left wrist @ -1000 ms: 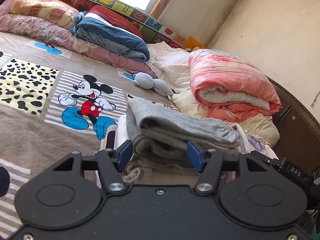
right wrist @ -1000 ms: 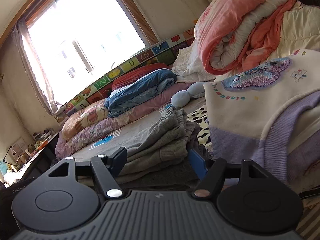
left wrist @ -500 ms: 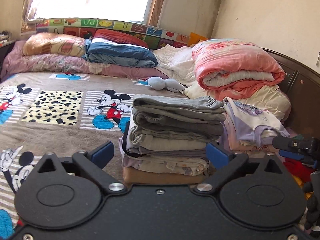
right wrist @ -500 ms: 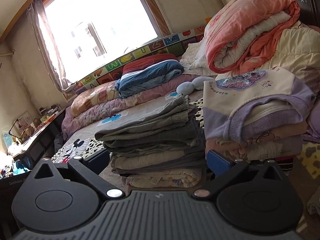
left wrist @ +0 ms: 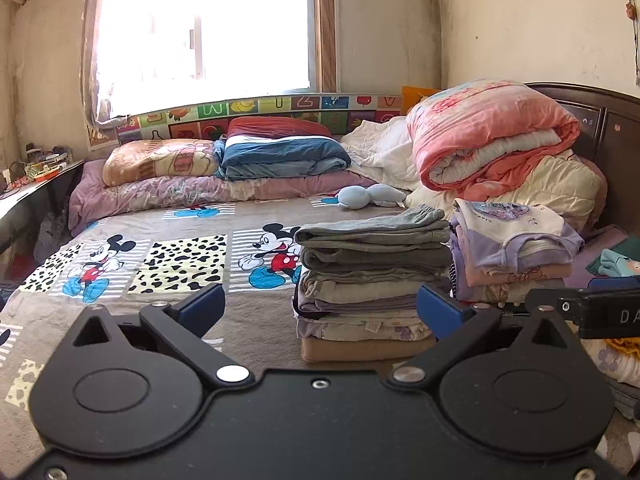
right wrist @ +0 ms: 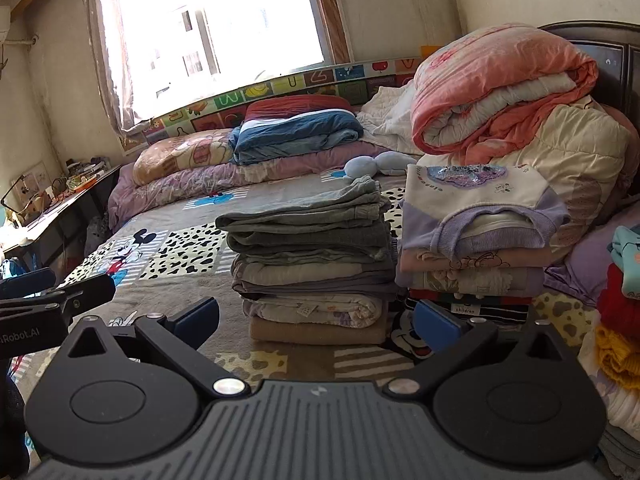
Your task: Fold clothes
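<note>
A stack of folded grey and beige clothes (left wrist: 372, 276) stands on the Mickey Mouse bedspread (left wrist: 180, 256); it also shows in the right wrist view (right wrist: 312, 264). Beside it on the right is a second stack topped by a cream and purple sweater (left wrist: 516, 236), which the right wrist view (right wrist: 480, 216) shows too. My left gripper (left wrist: 320, 312) is open and empty, drawn back from the stack. My right gripper (right wrist: 316, 320) is open and empty, also short of the stack. The right gripper's body shows at the right edge of the left wrist view (left wrist: 600, 308).
A rolled pink quilt (left wrist: 488, 136) lies on a cream duvet by the dark headboard (left wrist: 612, 120). Folded blue and red bedding (left wrist: 280, 148) and pillows line the window side. A blue soft toy (left wrist: 368, 196) lies behind the stacks. Loose coloured clothes (right wrist: 620, 308) sit at right. A cluttered desk (right wrist: 48, 200) stands left.
Both grippers have pulled back and away from the grey stack and opened wider. The top grey garment now rests on the stack, free of both grippers.
</note>
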`<control>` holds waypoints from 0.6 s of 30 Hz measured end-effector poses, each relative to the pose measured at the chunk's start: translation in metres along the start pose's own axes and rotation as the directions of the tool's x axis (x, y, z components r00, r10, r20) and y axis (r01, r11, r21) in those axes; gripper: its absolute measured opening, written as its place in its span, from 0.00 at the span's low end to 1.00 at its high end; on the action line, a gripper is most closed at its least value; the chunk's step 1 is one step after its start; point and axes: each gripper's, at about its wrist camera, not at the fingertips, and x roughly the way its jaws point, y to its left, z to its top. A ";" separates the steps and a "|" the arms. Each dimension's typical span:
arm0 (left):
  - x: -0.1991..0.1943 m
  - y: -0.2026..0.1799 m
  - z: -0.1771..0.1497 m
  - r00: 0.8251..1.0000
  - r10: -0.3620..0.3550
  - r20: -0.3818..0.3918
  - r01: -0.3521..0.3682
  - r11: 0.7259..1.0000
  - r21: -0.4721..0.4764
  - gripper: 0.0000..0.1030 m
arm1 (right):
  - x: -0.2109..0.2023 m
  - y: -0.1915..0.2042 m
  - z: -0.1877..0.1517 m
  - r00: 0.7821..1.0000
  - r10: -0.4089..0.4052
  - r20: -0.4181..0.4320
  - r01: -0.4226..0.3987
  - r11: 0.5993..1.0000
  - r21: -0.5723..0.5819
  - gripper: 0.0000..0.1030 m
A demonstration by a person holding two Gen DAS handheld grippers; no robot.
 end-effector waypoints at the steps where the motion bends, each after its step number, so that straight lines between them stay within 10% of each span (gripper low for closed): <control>1: -0.003 0.002 -0.001 1.000 -0.005 -0.008 0.005 1.000 -0.014 1.00 | -0.004 0.003 -0.001 1.000 -0.005 -0.002 0.005 1.000 -0.009 1.00; 18: -0.053 -0.003 -0.016 1.000 0.005 0.014 -0.005 1.000 -0.006 1.00 | -0.054 0.039 -0.018 0.999 -0.021 0.024 0.023 0.998 -0.056 1.00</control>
